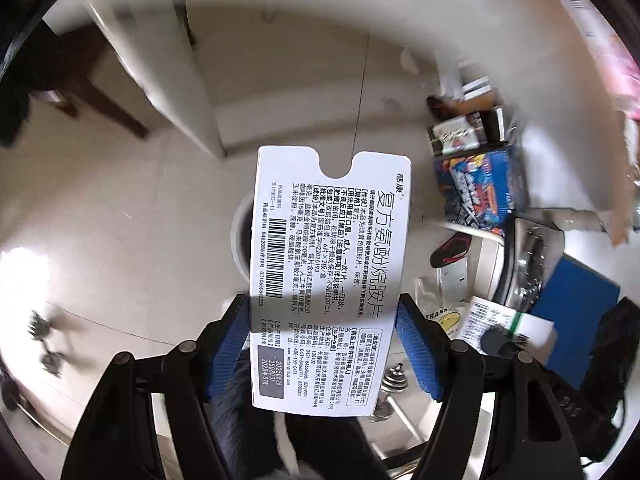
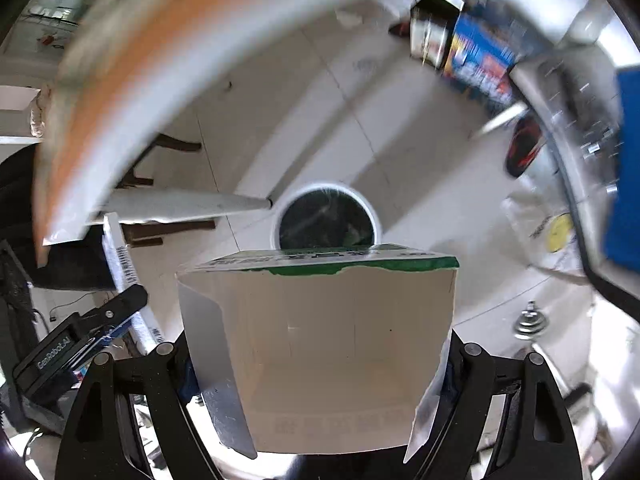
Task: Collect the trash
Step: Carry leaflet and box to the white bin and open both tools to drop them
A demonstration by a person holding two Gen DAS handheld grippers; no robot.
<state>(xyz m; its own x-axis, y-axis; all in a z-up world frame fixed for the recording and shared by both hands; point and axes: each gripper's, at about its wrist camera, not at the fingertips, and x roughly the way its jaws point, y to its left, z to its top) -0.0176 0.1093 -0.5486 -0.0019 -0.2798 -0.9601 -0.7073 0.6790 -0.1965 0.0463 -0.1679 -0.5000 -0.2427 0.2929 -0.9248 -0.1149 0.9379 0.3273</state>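
My left gripper (image 1: 324, 344) is shut on a flattened white medicine box (image 1: 326, 264) printed with Chinese text and a barcode, held above the floor. A round white trash bin (image 1: 240, 240) shows partly behind the box. My right gripper (image 2: 320, 360) is shut on an open white carton with a green edge (image 2: 320, 344). The white trash bin with a dark liner (image 2: 326, 220) stands on the floor just beyond the carton. The left gripper with its medicine box (image 2: 120, 256) shows at the left of the right wrist view.
Tiled floor (image 1: 120, 220) lies below. At the right are a blue printed box (image 1: 480, 188), a blue board (image 1: 576, 300), a red-and-black shoe (image 1: 450, 250), a plastic bag with a yellow smiley (image 1: 444, 316) and metal parts. A white cabinet (image 1: 180, 80) and dark chair legs (image 1: 100, 92) stand at the left.
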